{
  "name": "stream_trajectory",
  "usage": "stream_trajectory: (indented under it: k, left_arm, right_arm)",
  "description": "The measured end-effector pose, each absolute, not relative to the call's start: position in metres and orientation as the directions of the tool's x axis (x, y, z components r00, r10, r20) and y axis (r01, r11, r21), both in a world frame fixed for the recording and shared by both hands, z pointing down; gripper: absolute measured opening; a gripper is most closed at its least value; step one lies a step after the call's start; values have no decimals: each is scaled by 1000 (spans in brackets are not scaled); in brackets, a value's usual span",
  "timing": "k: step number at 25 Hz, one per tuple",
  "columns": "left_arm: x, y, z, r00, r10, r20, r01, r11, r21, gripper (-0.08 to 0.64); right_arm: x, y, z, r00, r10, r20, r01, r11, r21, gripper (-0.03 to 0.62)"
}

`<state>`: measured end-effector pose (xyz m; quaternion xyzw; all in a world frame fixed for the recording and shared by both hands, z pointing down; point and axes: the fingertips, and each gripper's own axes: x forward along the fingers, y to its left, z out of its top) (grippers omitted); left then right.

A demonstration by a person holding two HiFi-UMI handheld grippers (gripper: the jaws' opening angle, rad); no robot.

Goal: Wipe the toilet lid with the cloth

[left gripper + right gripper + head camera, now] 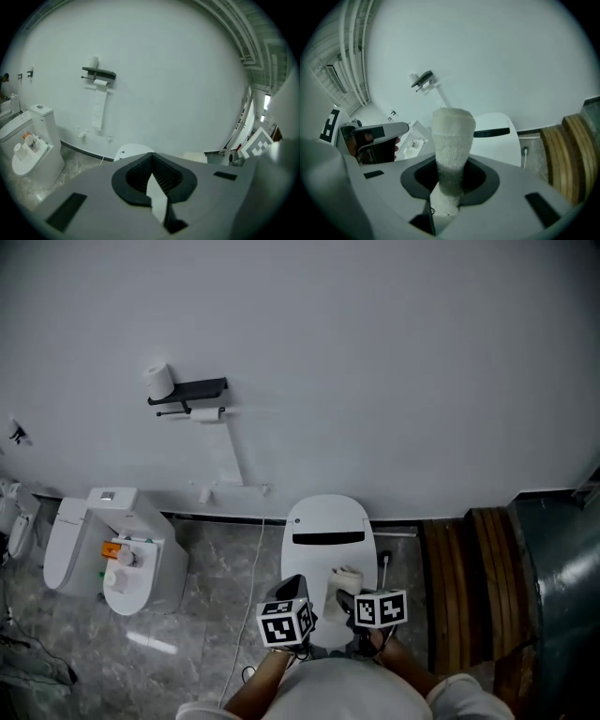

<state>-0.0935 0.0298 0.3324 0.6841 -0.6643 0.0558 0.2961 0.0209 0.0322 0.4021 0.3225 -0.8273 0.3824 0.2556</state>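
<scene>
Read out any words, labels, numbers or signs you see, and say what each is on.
No words or numbers are readable.
Left tool, cube: black-and-white square markers, no letters.
Right tool, cube: the same.
Orange item on the left-hand toilet: any print too small to read.

The toilet lid (328, 521) lies shut on its toilet against the back wall (394, 362). Well to its left stands a second toilet (164, 563) with small things (120, 555) on top. On the wall above and between them hangs a shelf (192, 390), with a paper roll (159, 380) on it. Wooden boards (469, 587) lie to the right. Over the lid's near end, the left gripper (294, 589) hangs beside the right gripper (349, 601), with the cloth (347, 579) in the right one's jaws.
</scene>
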Motion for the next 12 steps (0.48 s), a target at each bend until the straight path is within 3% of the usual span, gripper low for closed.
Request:
stream_trajectory:
  k: [6, 12]
  left_arm:
    - [-92, 27, 288, 96, -922, 374, -950, 27, 310, 11]
    - [-89, 30, 297, 112, -913, 391, -957, 7, 290, 11]
  right_arm:
    - [11, 29, 362, -662, -394, 638, -724, 559, -405, 97]
    - [6, 39, 368, -651, -412, 637, -735, 552, -394, 97]
